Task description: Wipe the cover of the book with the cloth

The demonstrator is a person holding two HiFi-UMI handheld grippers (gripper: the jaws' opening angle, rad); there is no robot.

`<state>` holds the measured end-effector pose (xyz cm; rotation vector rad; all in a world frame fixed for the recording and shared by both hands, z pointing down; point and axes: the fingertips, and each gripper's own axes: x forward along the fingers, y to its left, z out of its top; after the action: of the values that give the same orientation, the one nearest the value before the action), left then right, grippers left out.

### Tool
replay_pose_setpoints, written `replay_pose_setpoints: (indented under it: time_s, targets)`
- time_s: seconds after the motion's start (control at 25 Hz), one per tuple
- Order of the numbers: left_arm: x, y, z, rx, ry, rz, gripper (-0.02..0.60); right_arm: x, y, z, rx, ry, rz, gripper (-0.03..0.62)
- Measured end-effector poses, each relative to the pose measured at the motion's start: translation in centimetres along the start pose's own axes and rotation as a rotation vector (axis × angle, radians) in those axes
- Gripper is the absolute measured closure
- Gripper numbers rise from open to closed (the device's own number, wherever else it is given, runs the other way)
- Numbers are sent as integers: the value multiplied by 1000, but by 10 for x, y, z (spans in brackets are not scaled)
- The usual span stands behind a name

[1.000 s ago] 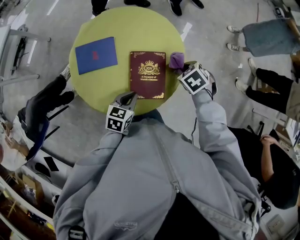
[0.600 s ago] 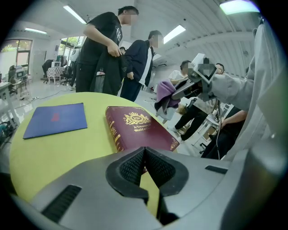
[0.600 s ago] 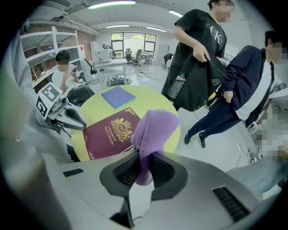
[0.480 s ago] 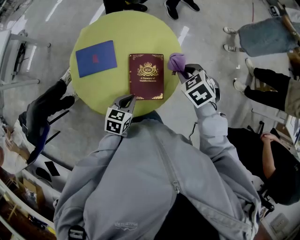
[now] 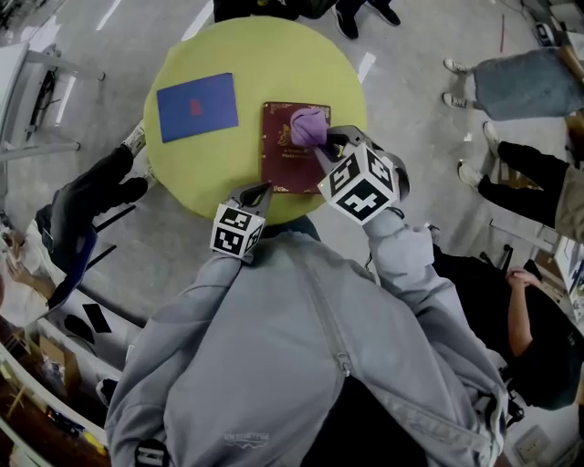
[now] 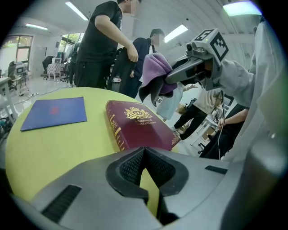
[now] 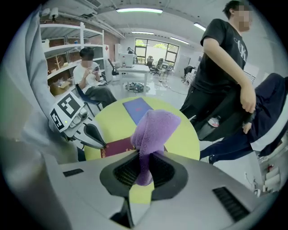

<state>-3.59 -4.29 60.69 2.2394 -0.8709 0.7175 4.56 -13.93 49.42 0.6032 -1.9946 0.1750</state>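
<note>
A maroon book with a gold crest lies flat on the round yellow-green table; it also shows in the left gripper view. My right gripper is shut on a purple cloth and holds it over the book's upper right part, above the cover. The cloth bunches up out of the jaws in the right gripper view. My left gripper hovers at the table's near edge by the book's lower left corner, shut with nothing in it.
A blue folder lies on the table's left side. People stand and sit around the table: legs at the far edge, a seated person at the right, a dark sleeve at the left.
My right gripper has carried the purple cloth leftward, from beside the book's right edge to over its cover. The left gripper has stayed at the table's near edge.
</note>
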Motion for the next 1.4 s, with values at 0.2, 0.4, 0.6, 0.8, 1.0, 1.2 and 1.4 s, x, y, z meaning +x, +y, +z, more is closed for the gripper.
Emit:
replay_pose_setpoints:
  time_s: [0.2,0.4,0.6,0.8,1.0,1.2,1.4]
  targets:
    - [1,0,-2,2,0,1,563,27,35,22,-88,0,83,526]
    - [1,2,-3,-3,-1,1,563,63,58,27,-135,41,148,526]
    - [0,5,-5,-11,-7,1,563,98,73,15,-128,95,212,526]
    - [0,6,-3,-15,-6,-1,563,114,77,9,-98,106,247,526]
    - [-1,10,-4,-24,-9,4,563,121,78,10,-64,91,288,526]
    - [0,9,-3,-34,-10,2,563,119,75,8,-47,78,292,526]
    - [1,8,-4,-36,-13,7,563,116,69,-1,-28,80,278,526]
